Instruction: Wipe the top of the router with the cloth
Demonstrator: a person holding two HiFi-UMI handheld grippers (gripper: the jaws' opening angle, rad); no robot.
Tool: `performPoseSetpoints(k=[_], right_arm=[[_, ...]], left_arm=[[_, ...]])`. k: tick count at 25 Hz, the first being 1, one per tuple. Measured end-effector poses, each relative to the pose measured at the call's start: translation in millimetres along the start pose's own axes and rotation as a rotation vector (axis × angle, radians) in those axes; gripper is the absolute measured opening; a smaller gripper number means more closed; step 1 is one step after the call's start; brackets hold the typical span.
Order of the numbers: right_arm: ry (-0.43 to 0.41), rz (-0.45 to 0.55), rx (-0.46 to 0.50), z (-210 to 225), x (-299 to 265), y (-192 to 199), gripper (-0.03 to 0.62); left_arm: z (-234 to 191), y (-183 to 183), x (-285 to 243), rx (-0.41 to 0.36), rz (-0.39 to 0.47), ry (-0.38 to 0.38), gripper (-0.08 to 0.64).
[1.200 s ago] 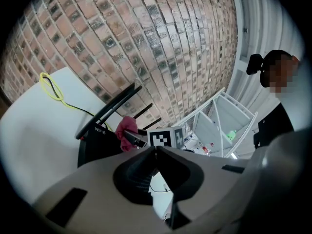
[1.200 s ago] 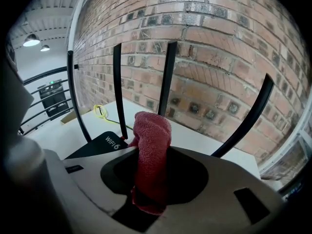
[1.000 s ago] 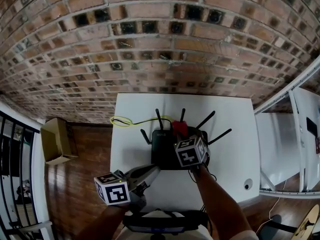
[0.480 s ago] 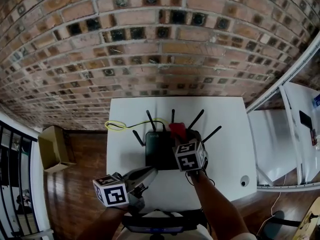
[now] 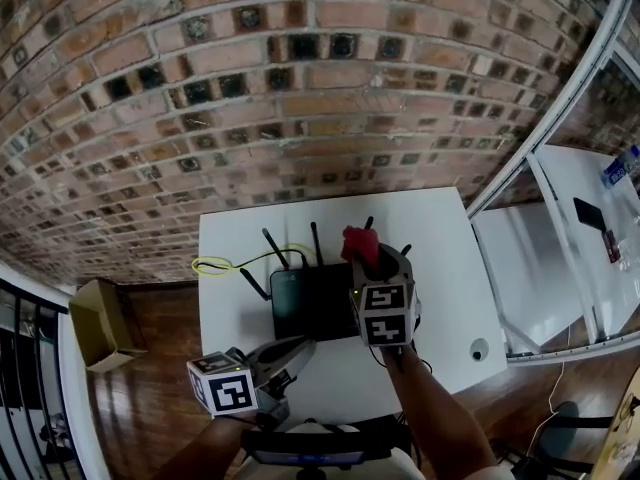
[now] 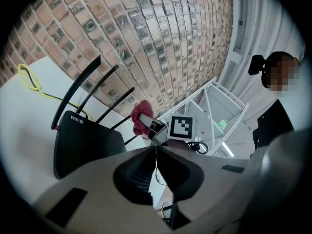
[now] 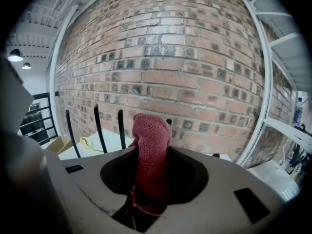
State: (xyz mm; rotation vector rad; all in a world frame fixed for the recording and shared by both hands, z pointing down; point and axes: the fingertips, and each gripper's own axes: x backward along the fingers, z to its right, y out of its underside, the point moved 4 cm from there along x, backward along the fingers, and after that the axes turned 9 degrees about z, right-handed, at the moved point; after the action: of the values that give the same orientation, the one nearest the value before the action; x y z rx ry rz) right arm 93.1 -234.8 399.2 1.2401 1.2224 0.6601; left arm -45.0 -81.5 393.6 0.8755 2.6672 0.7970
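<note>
right gripper [image 5: 378, 264]: risen off router [image 5: 305, 305], jaws clenched on cloth [image 5: 357, 242] | left gripper [image 5: 297, 348]: jaws together, empty

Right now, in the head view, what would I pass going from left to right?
The cardboard box → yellow cable → router → cloth → small white round thing.

left claw [image 5: 303, 348]: pale grey moulded shell, dark hollow behind the jaws | right claw [image 5: 376, 260]: same grey shell | left cube [image 5: 225, 383], right cube [image 5: 385, 313]: white faces, black square markers | chest: dark band [image 5: 320, 446], perhaps a strap
</note>
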Motion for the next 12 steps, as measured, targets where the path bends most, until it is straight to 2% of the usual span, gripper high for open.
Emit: performPoseSetpoints(k=[6, 12], right_arm=[[0.092, 0.147, -0.036, 19.8, 9.4, -38.1, 0.14], [0.08, 0.076, -0.053, 15.0, -2.9, -14.0, 0.14]], left_arm=[[1.9, 3.5, 0.0, -0.024, -0.024, -0.002, 0.032], [2.9, 6.0, 0.1, -0.023, -0.044, -0.019, 0.032]])
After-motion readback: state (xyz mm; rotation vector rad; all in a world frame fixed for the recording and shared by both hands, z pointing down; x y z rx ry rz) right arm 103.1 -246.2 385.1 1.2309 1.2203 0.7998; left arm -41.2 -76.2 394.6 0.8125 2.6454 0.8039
